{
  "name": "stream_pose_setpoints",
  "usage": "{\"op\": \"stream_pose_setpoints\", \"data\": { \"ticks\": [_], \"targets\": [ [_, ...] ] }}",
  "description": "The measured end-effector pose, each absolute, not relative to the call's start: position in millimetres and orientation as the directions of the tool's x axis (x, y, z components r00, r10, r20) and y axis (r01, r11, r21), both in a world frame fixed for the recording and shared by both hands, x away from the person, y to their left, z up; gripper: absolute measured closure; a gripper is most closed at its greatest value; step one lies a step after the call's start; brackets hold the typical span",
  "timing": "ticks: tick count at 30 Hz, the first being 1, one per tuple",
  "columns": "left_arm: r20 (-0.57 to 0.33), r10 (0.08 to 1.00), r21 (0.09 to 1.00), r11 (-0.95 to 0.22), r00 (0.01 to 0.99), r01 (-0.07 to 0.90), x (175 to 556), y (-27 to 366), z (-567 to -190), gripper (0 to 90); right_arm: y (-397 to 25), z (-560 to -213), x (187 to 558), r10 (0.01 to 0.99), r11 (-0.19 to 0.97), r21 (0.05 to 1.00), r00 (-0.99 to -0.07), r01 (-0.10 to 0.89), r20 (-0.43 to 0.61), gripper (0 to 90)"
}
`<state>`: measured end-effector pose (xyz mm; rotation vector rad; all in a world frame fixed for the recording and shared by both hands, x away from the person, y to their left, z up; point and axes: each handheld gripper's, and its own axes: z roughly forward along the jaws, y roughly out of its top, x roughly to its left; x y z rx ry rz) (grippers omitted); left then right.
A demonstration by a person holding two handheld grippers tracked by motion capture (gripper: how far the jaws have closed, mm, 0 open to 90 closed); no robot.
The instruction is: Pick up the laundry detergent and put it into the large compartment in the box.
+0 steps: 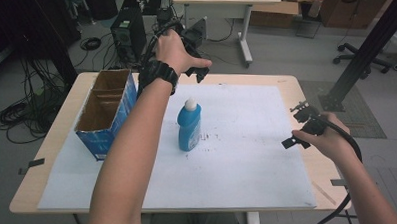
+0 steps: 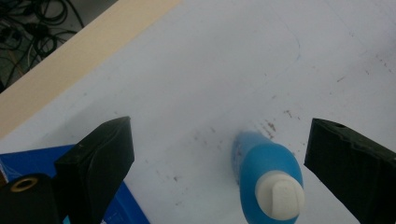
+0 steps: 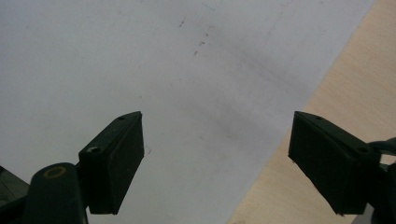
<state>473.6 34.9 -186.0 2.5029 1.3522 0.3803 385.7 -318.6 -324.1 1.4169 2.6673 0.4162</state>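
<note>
Left claw view: my left claw spread wide above blue bottle; smooth plastic, likely slippery, tippy; grip body below cap. Right claw released, idle.

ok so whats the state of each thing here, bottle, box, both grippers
blue bottle: upright on the white sheet, white cap on, nothing touching it
cardboard box: open at the top, standing left of the bottle, apart from it
left gripper: open, held above the bottle, holding nothing
right gripper: open, over the sheet's edge, holding nothing
white sheet: flat on the table, marked with small dark specks
</note>
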Motion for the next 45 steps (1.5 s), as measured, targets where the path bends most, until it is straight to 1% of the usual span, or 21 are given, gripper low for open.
{"op": "stream_pose_setpoints", "data": {
  "ticks": [25,45],
  "targets": [
    [0.093,0.837,0.285,-0.541,0.539,0.791,448,24,-204,8.8,-318,-322,378,0.825,0.531,0.285,-0.564,0.798,0.041,18.1],
    [0.088,0.839,0.234,-0.541,0.537,0.807,439,18,-224,9.0,-319,-325,376,0.827,0.528,0.283,-0.56,0.801,0.041,18.1]
  ]
}}
